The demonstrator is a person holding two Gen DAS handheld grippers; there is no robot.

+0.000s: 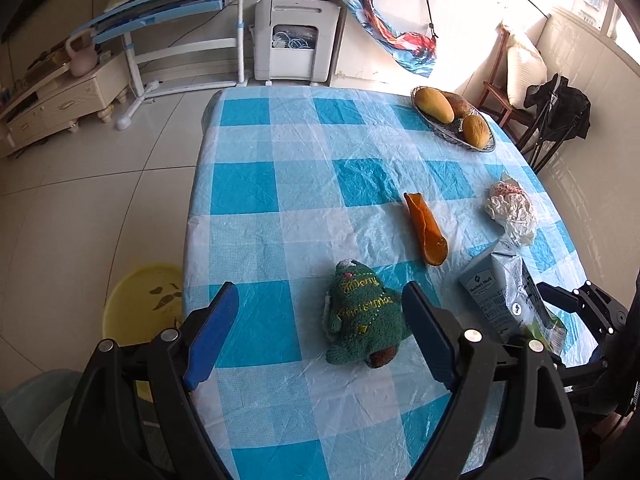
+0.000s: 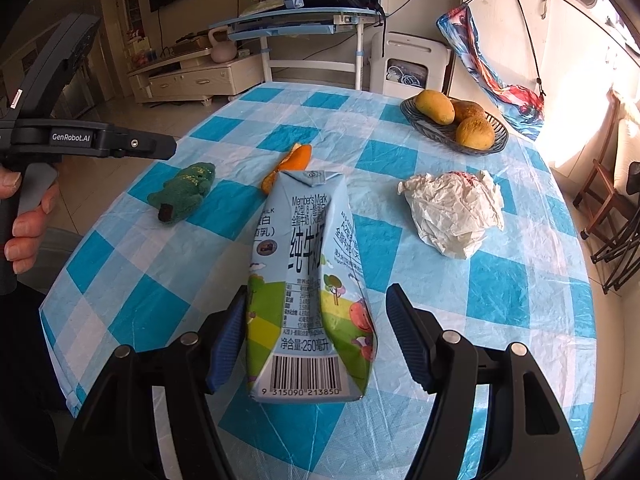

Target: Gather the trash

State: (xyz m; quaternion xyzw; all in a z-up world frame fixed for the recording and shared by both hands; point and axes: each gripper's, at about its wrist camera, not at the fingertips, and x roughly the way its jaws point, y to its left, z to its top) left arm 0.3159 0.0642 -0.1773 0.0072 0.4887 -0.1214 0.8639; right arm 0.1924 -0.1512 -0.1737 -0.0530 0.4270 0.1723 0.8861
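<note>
Lying flat on the desk (image 2: pixel 520 300) with its blue and white checked plastic cloth, a squashed light blue milk carton (image 2: pixel 308 280) sits between the two blue pads of the right gripper (image 2: pixel 316 336). Its jaws stand apart around the carton; the left pad is right at the carton's side and the other pad has a gap, so nothing is squeezed. The left gripper (image 1: pixel 320 336) hangs over a small green plush toy (image 1: pixel 364 316) with gold stitched words, and its jaws are wide with the toy lying between them, not touched. A hand (image 2: pixel 28 216) holds that gripper's handle. A curled orange fruit peel (image 1: pixel 426 228) lies just past the toy, near the carton's far end. A crumpled white paper ball (image 2: pixel 452 212) rests to the right of the carton, apart from it. A dark wire basket (image 2: pixel 492 146) with yellow fruit stands at the far side of the desk. A yellow plastic bin (image 1: pixel 136 300) sits on the floor beside the desk's left edge.
</note>
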